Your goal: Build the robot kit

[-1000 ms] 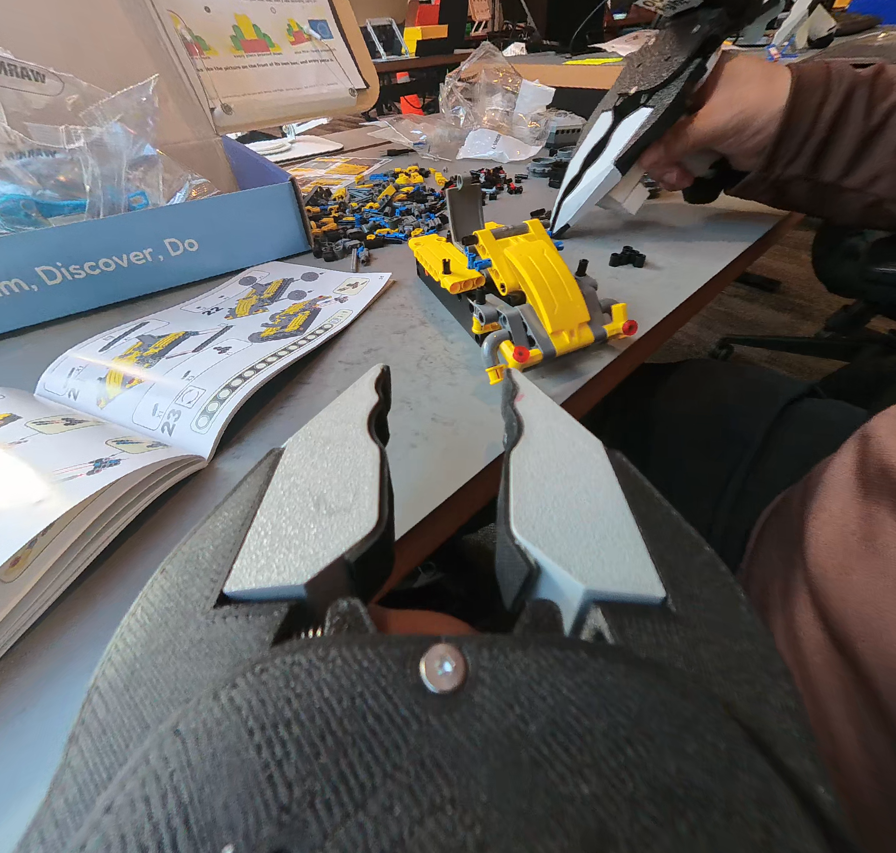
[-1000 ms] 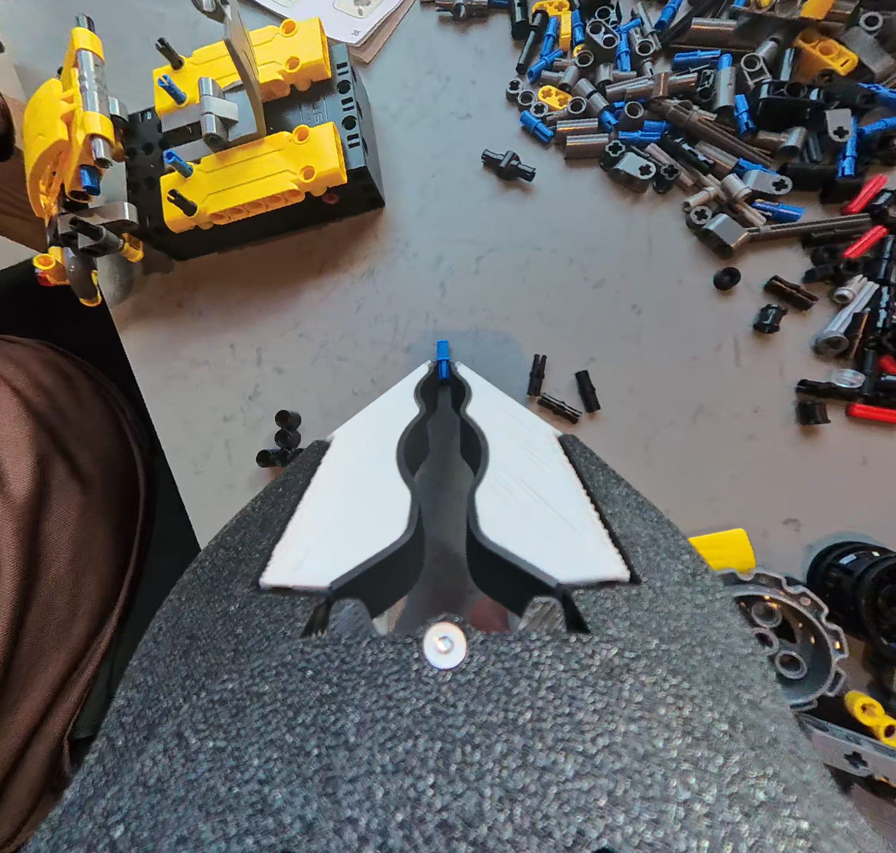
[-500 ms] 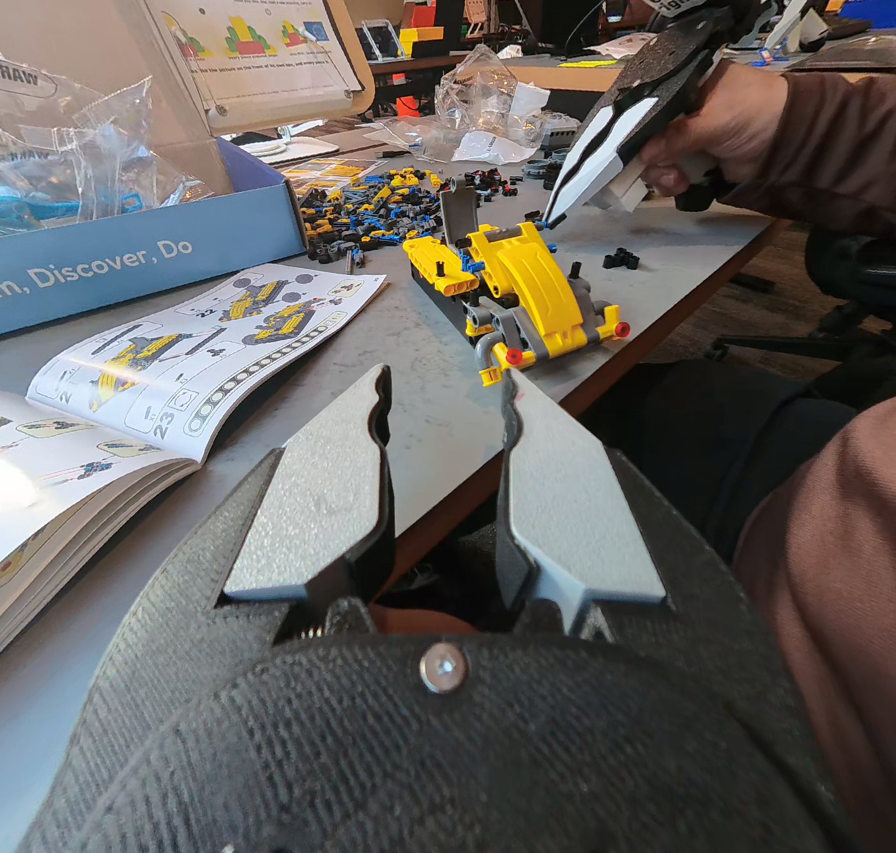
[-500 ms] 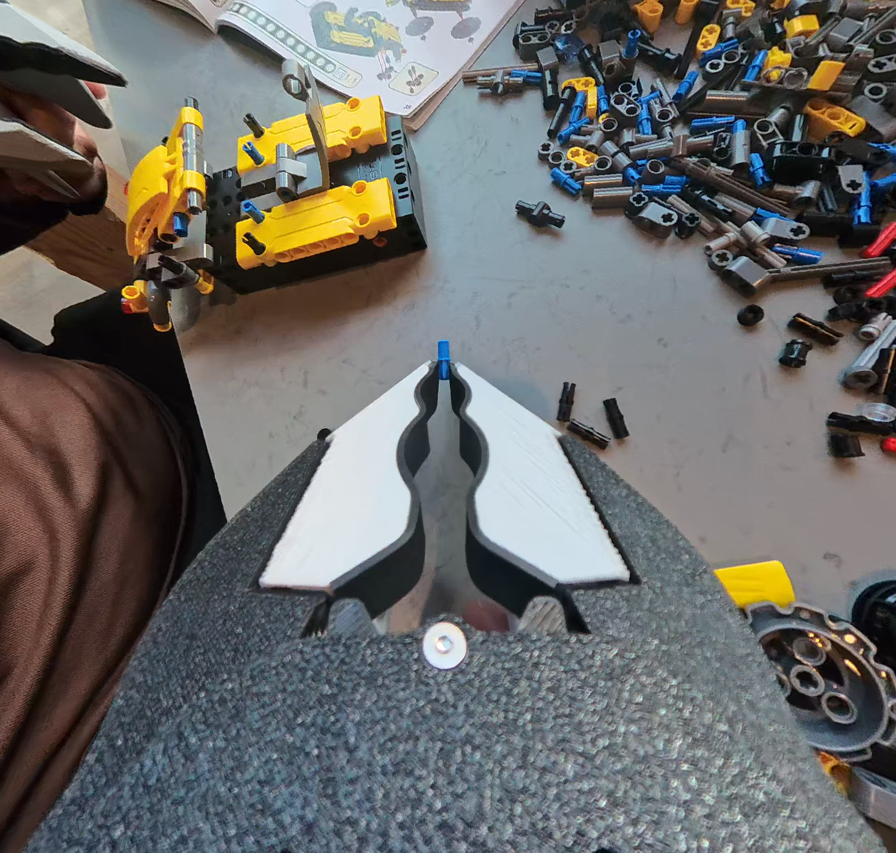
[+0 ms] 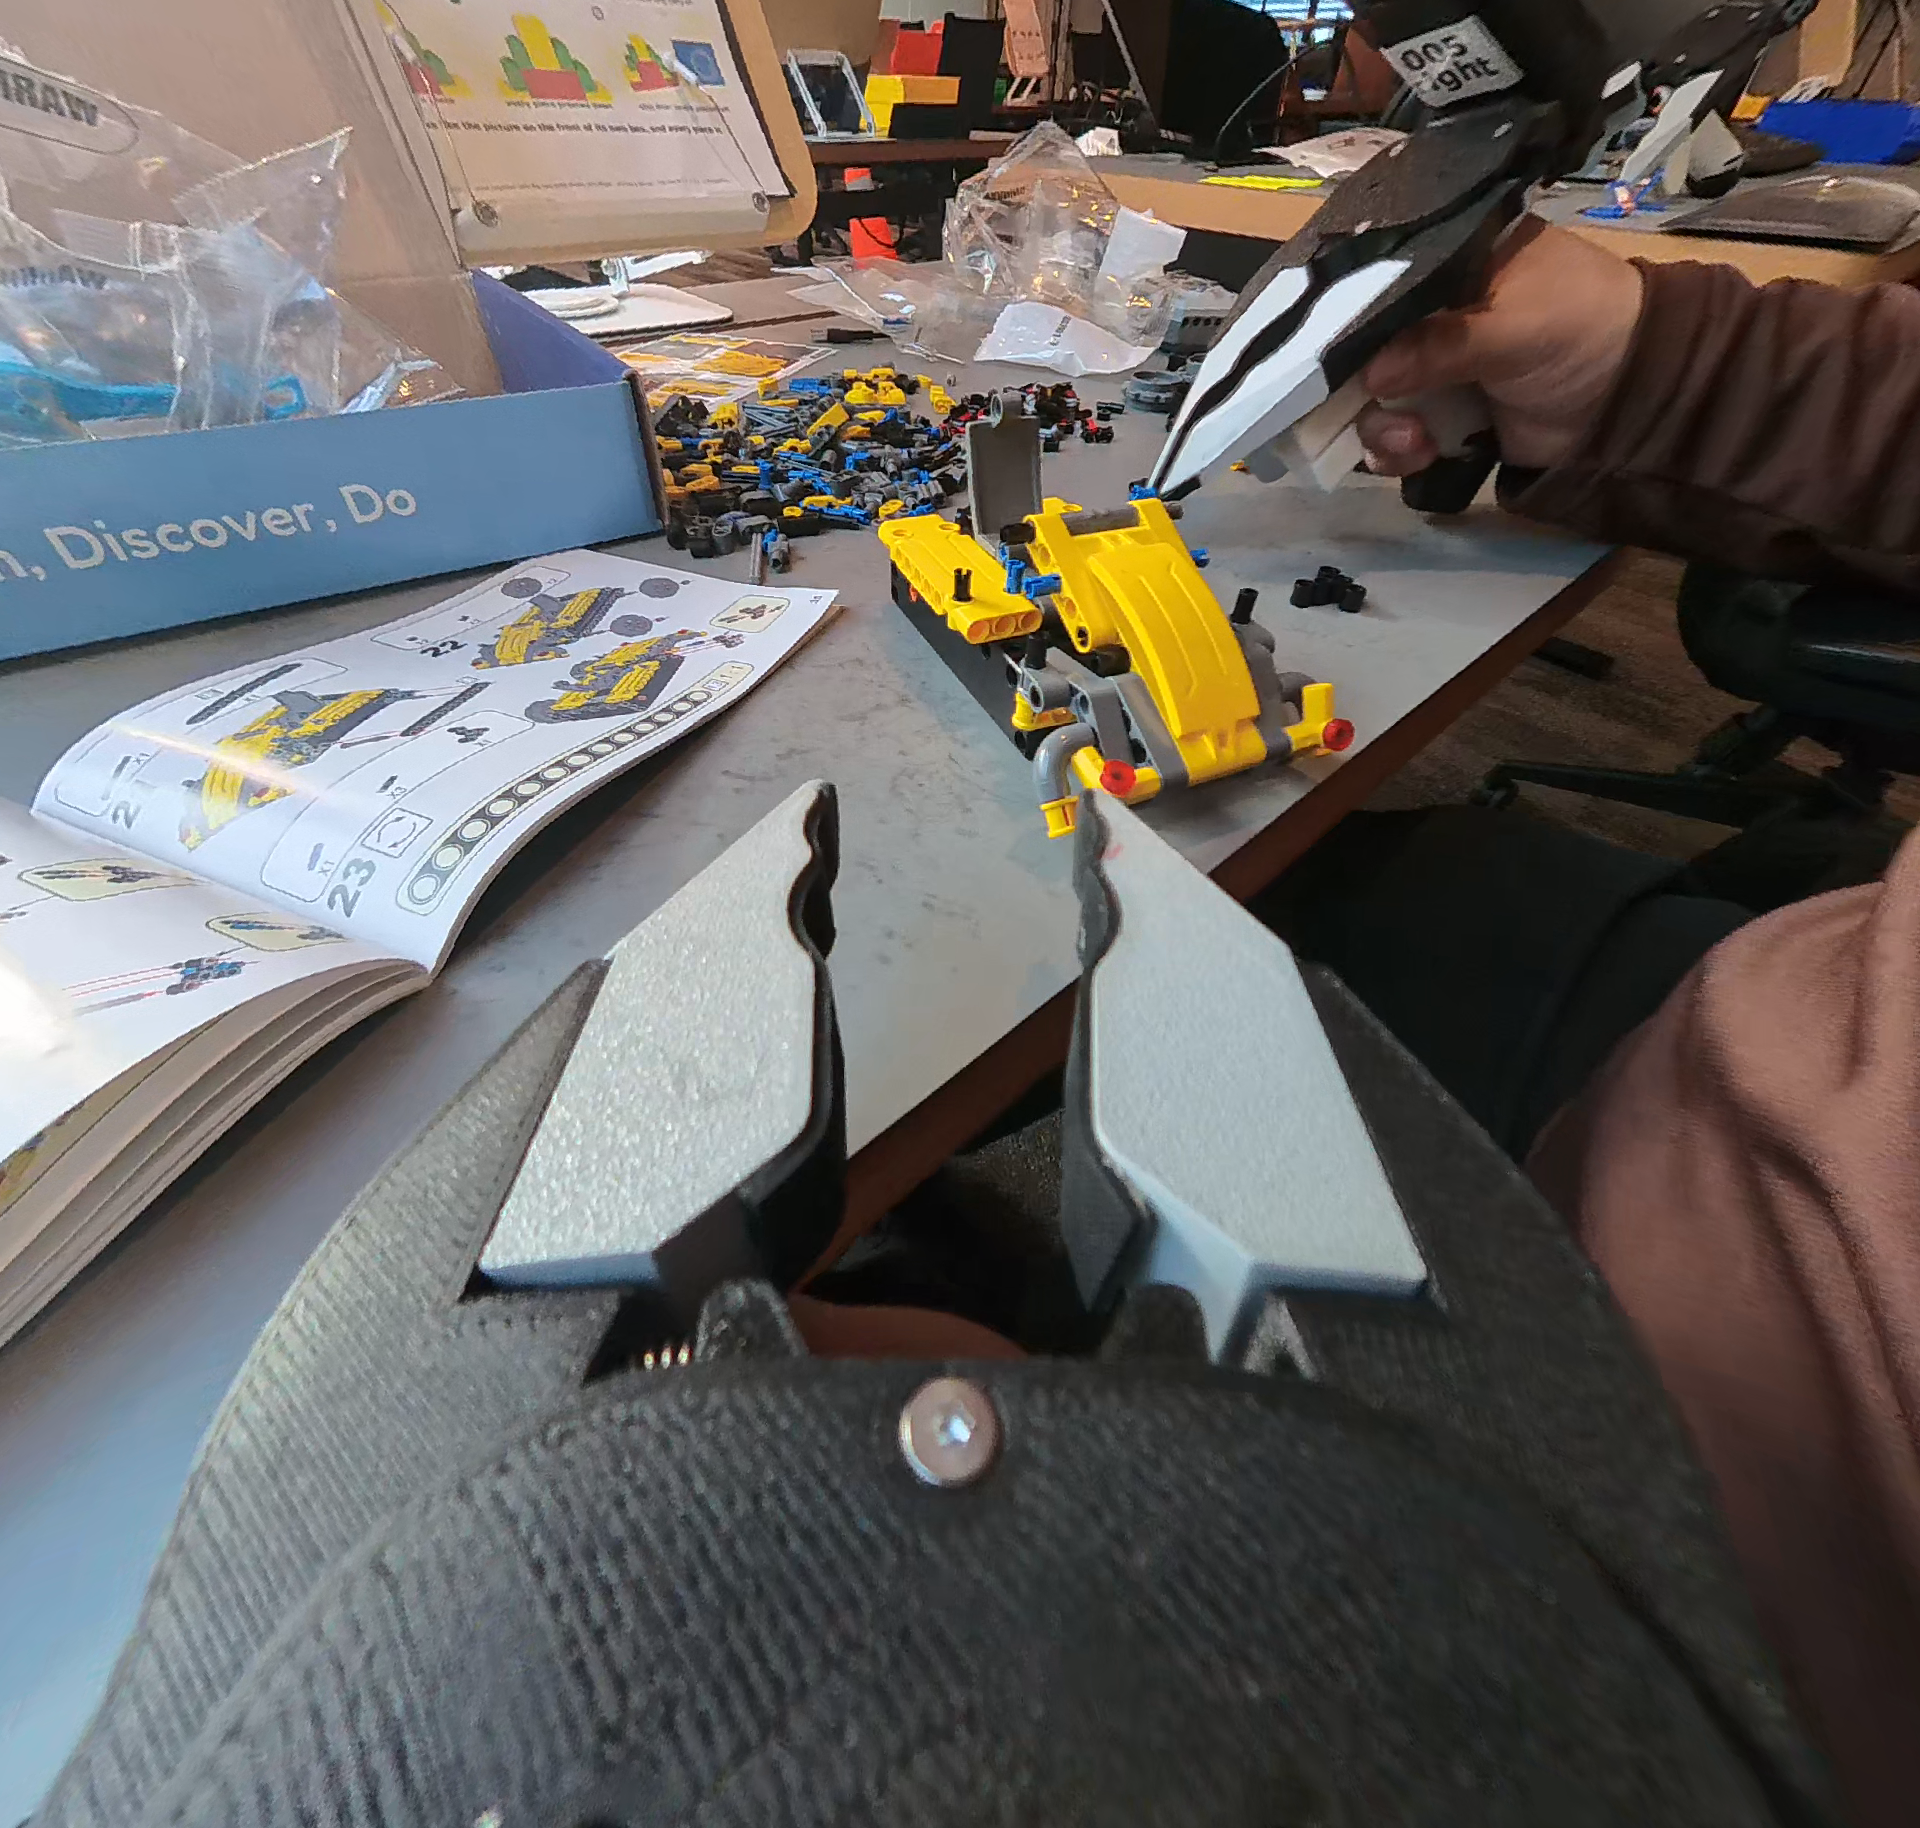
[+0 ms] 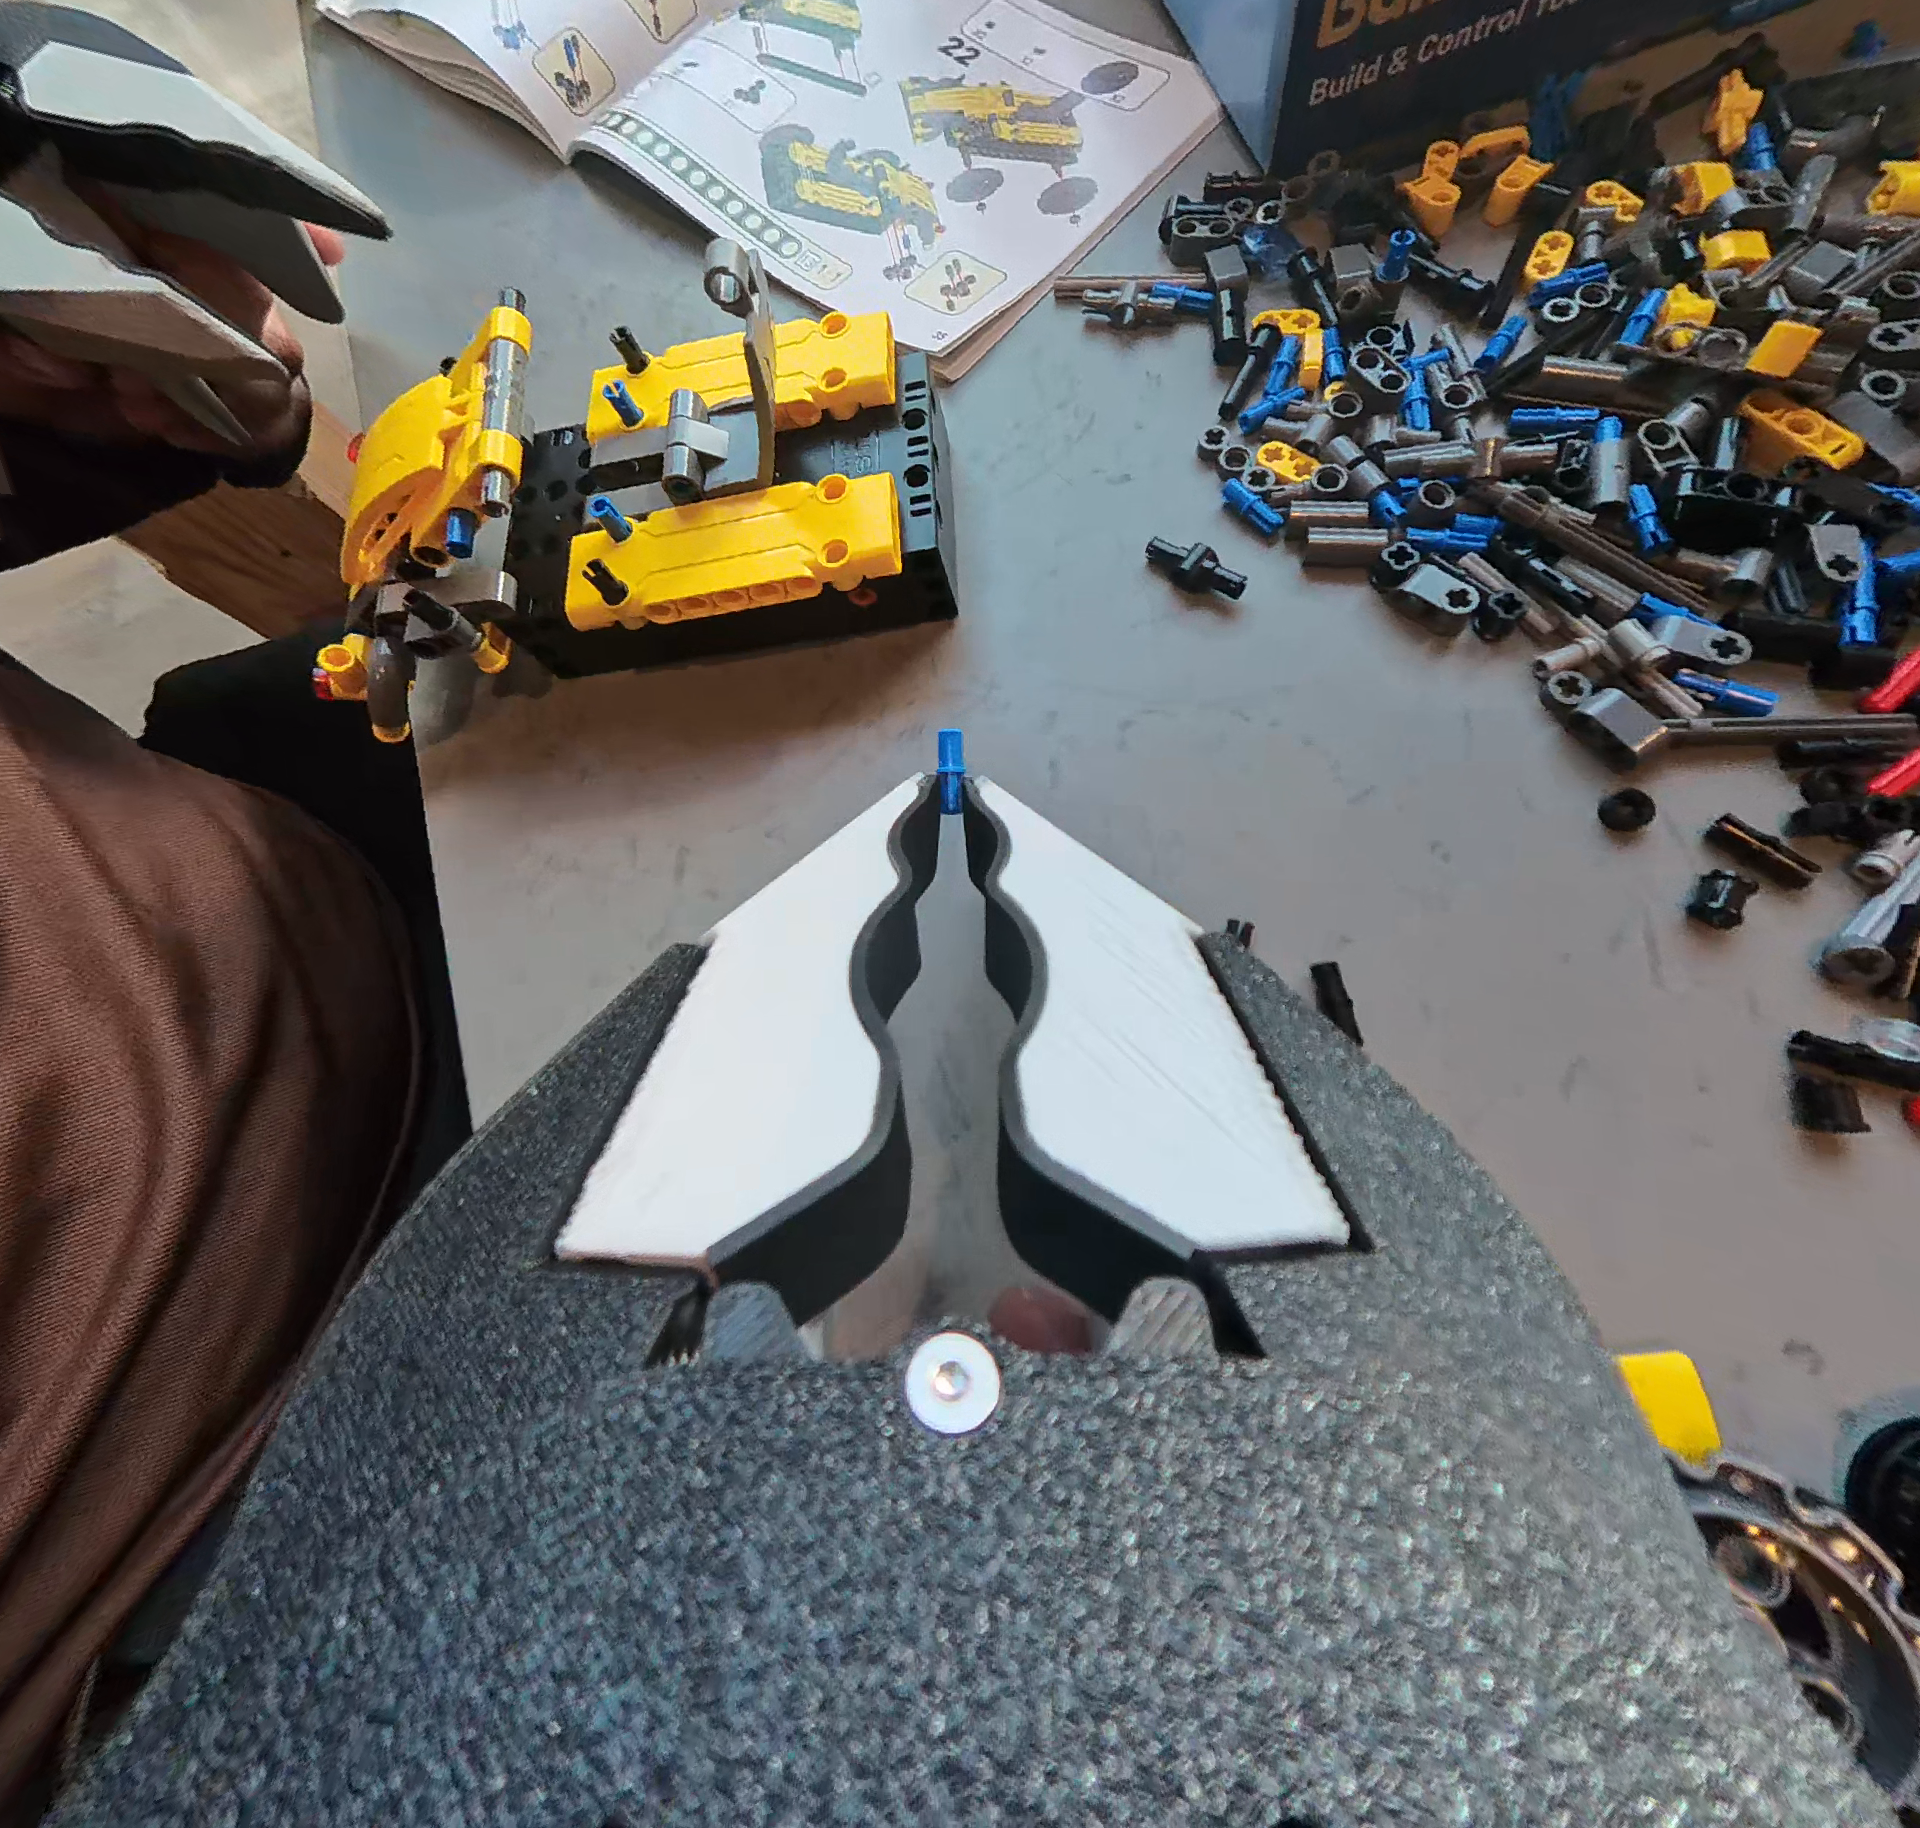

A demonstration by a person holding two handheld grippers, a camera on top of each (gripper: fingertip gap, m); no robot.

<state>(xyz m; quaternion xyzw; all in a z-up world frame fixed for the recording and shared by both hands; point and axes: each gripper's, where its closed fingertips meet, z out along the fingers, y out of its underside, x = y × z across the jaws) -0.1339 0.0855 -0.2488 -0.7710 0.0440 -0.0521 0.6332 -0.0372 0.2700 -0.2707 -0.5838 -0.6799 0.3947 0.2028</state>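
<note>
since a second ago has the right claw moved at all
Yes. The right claw, shut on a blue pin, has lifted from the table and hangs over the yellow model.

Open instruction booklet (image 5: pixel 416 739) beside blue box (image 5: pixel 312 521); loose brick parts (image 6: pixel 1558 448) heaped; plastic bags (image 5: pixel 1049 251) behind.

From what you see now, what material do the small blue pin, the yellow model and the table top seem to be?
Blue pin: moulded plastic, probably; uniform colour, slight sheen.
Yellow model: glossy hard plastic; highlights on its curved panel, with grey and black parts.
Table top: grey, matt, faintly scuffed; perhaps laminate, cannot be sure.
</note>
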